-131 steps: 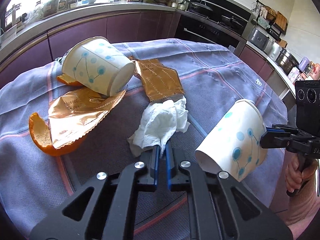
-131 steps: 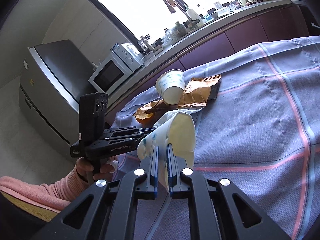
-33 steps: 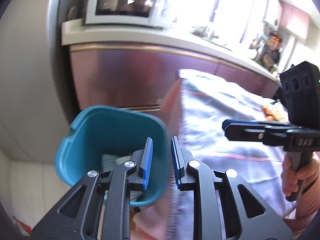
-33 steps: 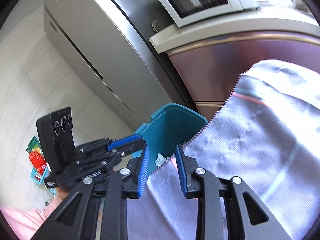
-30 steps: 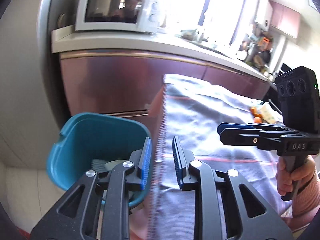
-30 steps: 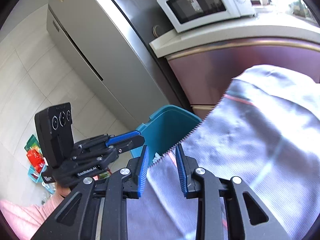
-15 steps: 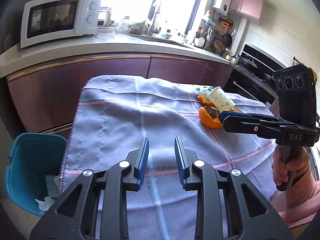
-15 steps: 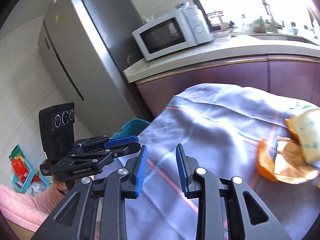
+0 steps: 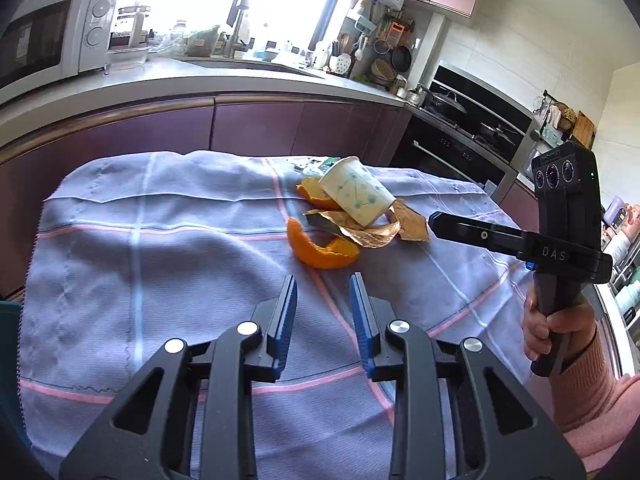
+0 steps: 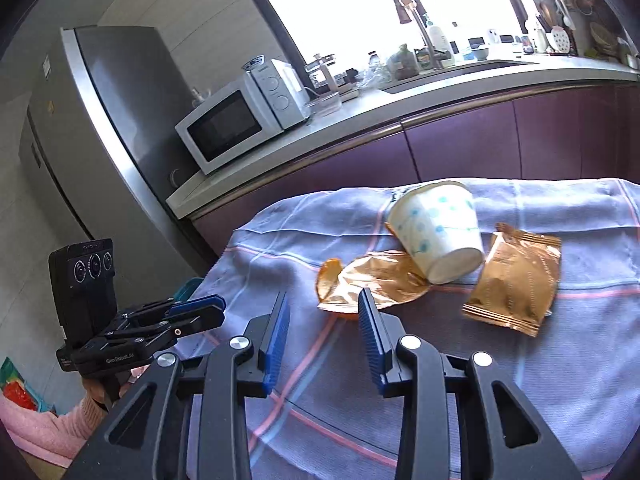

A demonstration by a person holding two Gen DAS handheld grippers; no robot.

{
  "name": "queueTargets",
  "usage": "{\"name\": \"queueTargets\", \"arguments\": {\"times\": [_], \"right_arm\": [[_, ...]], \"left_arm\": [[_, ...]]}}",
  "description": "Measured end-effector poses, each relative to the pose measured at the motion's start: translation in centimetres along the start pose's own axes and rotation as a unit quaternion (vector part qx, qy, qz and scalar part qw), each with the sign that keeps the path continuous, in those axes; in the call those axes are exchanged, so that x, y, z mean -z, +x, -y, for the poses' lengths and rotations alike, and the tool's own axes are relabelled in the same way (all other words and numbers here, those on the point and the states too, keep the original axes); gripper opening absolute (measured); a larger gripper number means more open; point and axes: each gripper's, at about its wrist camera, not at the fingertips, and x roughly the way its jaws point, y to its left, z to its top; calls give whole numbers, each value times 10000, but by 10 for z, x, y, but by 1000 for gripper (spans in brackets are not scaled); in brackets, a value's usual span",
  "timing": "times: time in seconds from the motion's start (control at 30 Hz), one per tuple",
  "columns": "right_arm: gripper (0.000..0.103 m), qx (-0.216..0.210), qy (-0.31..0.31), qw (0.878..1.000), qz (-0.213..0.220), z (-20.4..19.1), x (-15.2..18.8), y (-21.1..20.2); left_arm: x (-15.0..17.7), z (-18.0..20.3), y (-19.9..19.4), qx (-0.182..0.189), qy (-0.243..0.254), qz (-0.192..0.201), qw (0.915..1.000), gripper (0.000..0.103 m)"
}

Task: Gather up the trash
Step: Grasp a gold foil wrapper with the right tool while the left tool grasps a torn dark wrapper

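On the table's cloth (image 9: 160,248), toward its far edge, the trash sits in one cluster, well ahead of both grippers. Left wrist view, left to right: bare cloth, then an orange peel (image 9: 320,250) nearest the left gripper (image 9: 323,304), a second peel (image 9: 314,196) behind it, a spotted paper cup (image 9: 358,196) lying on its side across a crumpled gold wrapper (image 9: 360,230), and a flat wrapper (image 9: 412,224) sticking out beyond the cup. Left gripper jaws are partly apart, nothing between them, hovering over cloth short of the near peel. Right gripper (image 9: 436,220) comes in from the right edge of this view, its tip near the flat wrapper, not touching as far as can be told; a hand (image 9: 556,328) in a pink sleeve holds its handle.

Right wrist view, left to right: left gripper (image 10: 208,308) at the cloth's left edge, then the right gripper (image 10: 322,320) with jaws opening and empty, the crumpled wrapper (image 10: 376,280) just past its fingertips, the cup (image 10: 440,232) with its mouth toward the camera, and the flat wrapper (image 10: 516,280) lying alone right of the cup. A teal bin's (image 10: 188,290) rim peeks out beyond the cloth's left edge.
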Motion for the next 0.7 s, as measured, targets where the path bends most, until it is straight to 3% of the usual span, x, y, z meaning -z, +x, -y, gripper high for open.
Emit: {"name": "queueTargets", "arguments": {"times": [0.33,0.57,0.7], "right_arm": [[35,55,424,9991,-33,37,6,8],[36,163,617,9980,29,56,9,6],[38,332,740,9966,112,70,8,-1]], "left_arm": [[-24,27,46,226,144,-283,9992,30],[-34,34,77,-15,251,-501,9984,36],[-39,32,91,104,169,-619,9979,40]]}}
